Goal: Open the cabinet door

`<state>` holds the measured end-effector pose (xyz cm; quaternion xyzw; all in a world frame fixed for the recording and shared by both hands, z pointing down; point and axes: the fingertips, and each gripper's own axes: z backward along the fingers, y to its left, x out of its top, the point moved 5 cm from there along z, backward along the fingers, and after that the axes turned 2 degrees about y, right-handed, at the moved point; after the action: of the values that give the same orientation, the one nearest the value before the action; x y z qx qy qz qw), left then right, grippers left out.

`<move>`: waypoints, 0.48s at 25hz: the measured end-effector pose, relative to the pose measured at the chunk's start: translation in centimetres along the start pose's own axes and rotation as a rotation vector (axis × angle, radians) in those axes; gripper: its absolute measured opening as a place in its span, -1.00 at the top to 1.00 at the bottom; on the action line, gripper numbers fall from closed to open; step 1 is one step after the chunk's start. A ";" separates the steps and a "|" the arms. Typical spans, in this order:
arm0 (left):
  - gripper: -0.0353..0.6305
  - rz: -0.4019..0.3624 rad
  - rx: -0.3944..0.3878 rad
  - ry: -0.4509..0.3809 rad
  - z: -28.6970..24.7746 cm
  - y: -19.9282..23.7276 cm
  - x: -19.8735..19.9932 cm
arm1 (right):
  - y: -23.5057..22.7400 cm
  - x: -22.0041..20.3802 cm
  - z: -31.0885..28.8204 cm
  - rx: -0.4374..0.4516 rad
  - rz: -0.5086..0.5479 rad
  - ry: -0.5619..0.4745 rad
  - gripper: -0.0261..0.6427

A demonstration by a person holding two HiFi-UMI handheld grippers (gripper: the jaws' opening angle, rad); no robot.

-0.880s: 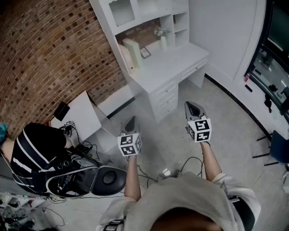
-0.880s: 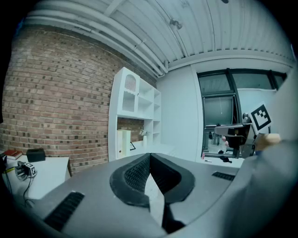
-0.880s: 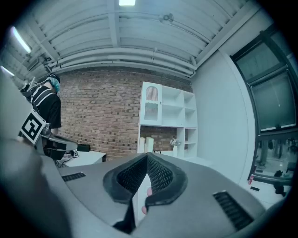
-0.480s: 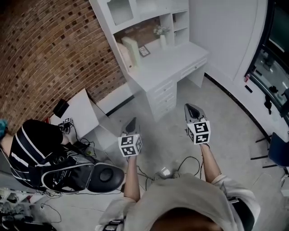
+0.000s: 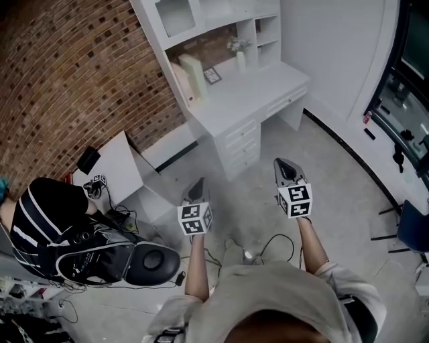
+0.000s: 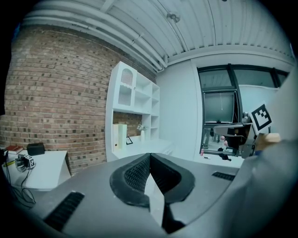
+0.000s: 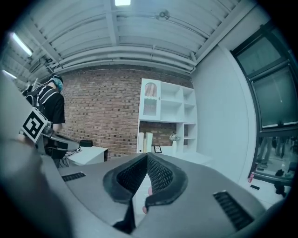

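Standing on the grey floor, well apart from the white desk unit, with both grippers held out toward it side by side. Holding nothing in the left gripper: jaws pressed tip to tip in the left gripper view, only air in the wedge behind the tips. Holding nothing in the right gripper either, with its jaws closed together the same way in the right gripper view.

Looking to the cabinet door: set in the upper left corner of the hutch, white with an arched pane, sitting flush with the hutch front, far beyond both grippers and touched by neither.

Taking in the desktop below it: two pale upright folders, a small framed picture and a vase of flowers. Backed by a brick wall. Flanked on the left by a low white table carrying a black box, with a person in a black striped top at the far left. Trailing loose cables over the floor near the feet
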<state>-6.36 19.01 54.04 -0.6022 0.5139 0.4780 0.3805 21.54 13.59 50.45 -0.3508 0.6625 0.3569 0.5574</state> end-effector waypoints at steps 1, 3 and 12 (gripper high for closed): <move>0.82 -0.001 -0.001 0.001 -0.4 0.1 0.1 | -0.2 -0.1 -0.4 0.000 0.000 0.002 0.89; 0.82 -0.001 -0.002 0.003 -1.3 0.5 0.3 | -0.4 -0.1 -1.4 0.000 0.001 0.008 0.89; 0.82 0.006 -0.031 -0.004 -8.9 4.1 1.5 | -1.5 0.4 -9.0 -0.010 0.021 0.013 0.89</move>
<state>-8.75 9.43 54.97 -0.6054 0.5076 0.4883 0.3706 18.39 5.00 51.08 -0.3489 0.6679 0.3637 0.5476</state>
